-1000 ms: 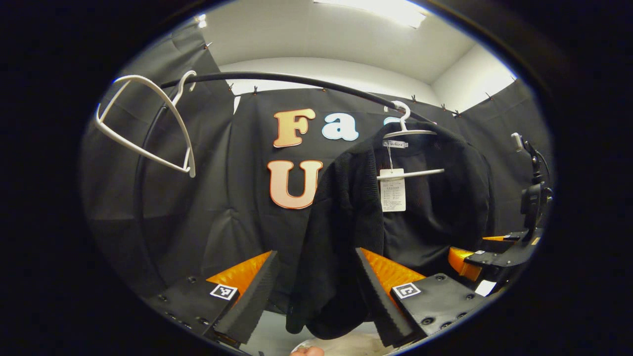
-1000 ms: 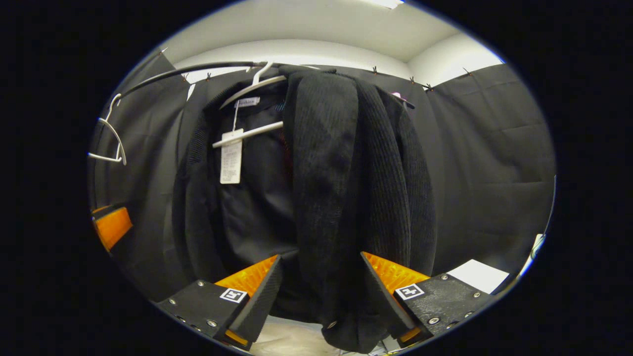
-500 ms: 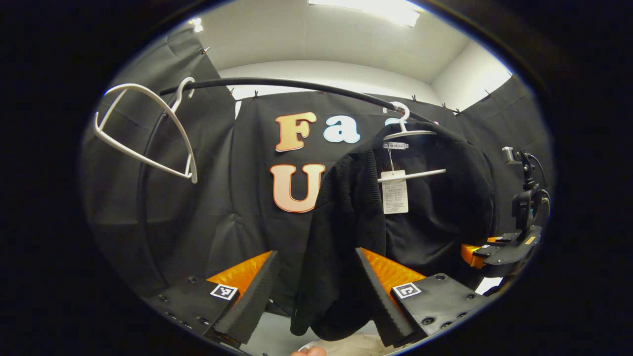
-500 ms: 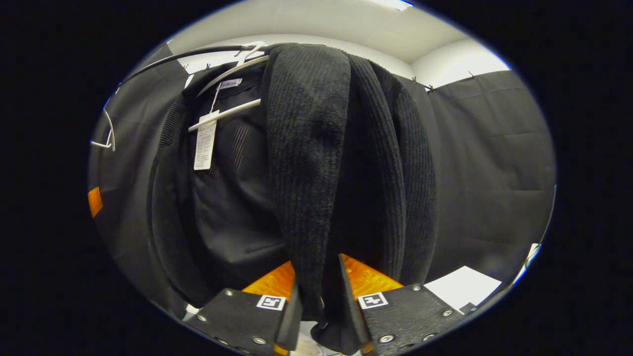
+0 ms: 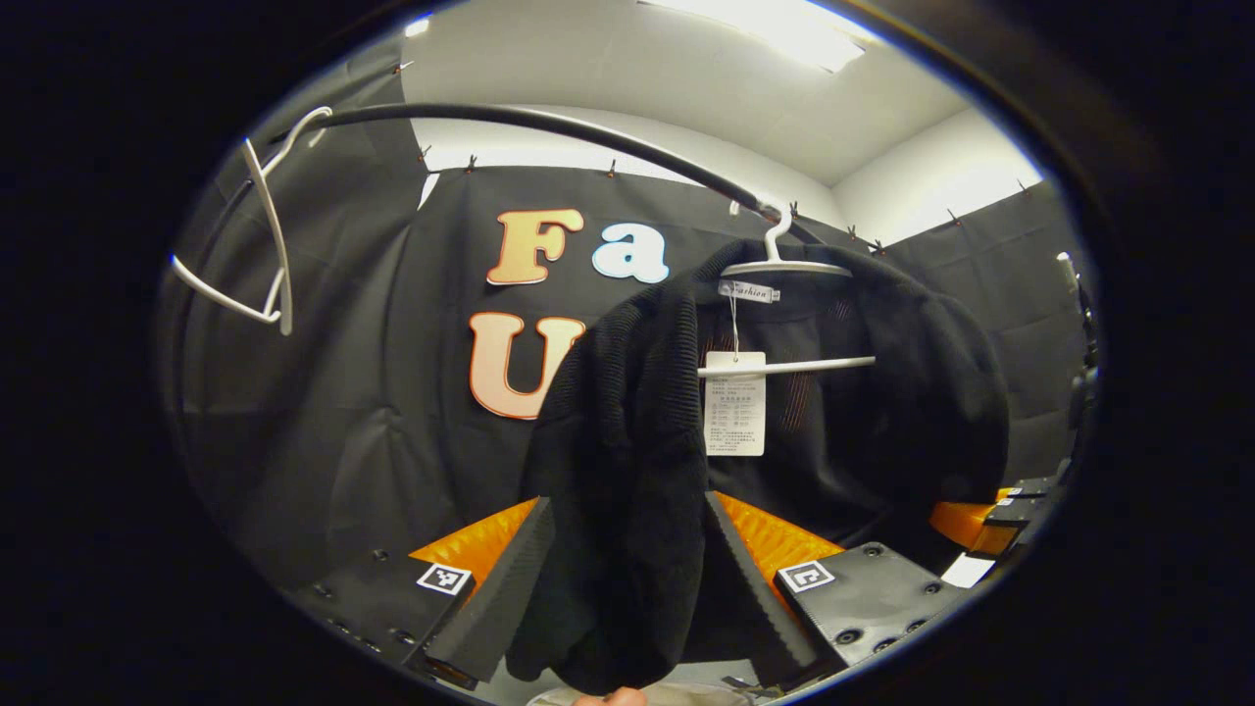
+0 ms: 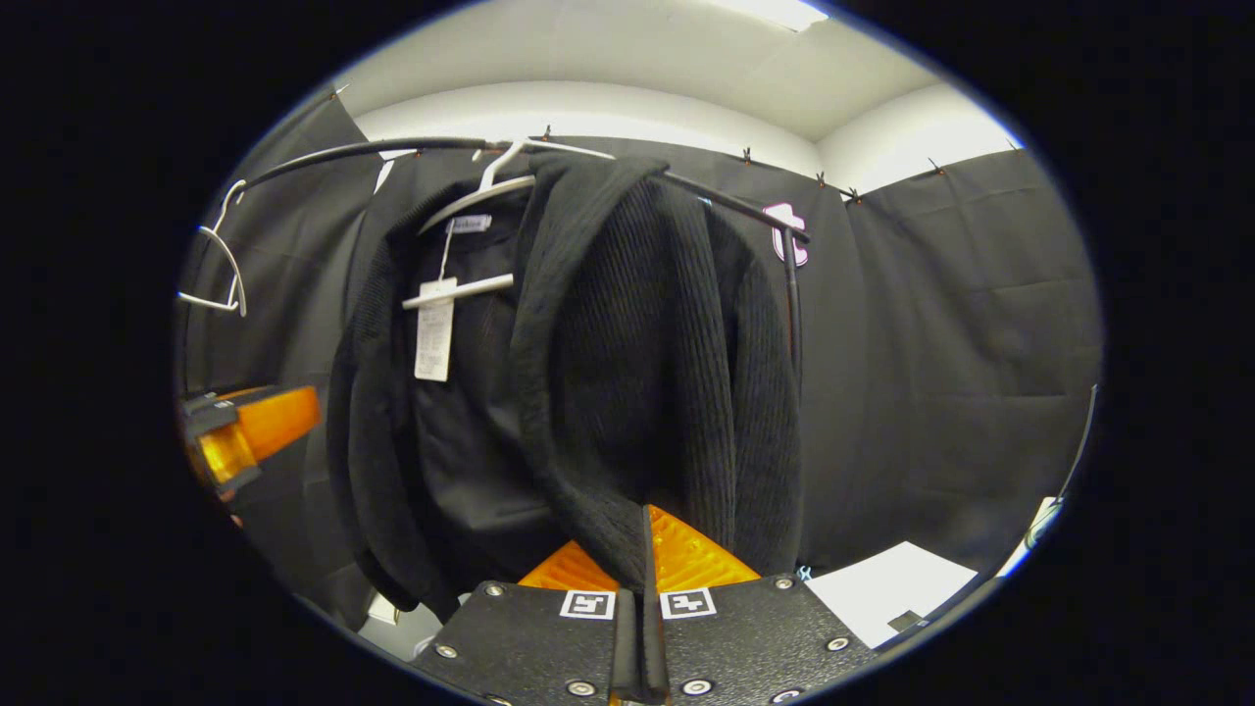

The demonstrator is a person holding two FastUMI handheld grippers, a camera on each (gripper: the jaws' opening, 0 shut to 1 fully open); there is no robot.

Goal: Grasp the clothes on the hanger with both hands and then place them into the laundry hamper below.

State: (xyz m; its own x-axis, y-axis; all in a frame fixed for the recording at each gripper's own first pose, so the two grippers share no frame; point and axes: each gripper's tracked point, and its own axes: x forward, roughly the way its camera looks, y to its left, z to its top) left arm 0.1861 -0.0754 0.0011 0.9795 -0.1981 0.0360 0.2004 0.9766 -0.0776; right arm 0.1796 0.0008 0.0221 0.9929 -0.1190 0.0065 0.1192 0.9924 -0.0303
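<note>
Black cloth walls and a white ceiling ring the booth. Ahead of both claws, a black jacket (image 5: 784,431) hangs on a white hanger (image 5: 784,265) from a dark rail (image 5: 549,127). Right claw (image 6: 642,559) clamped together on its front edge; left claw (image 5: 627,579) apart, straddling a sleeve

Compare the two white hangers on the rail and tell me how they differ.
1. The near hanger carries the black cardigan; the far hanger is bare.
2. The near hanger is mostly covered by the knit and has a paper tag dangling in front of it; the far hanger's whole outline shows.

Both are white and hook over the same black rail.
</note>
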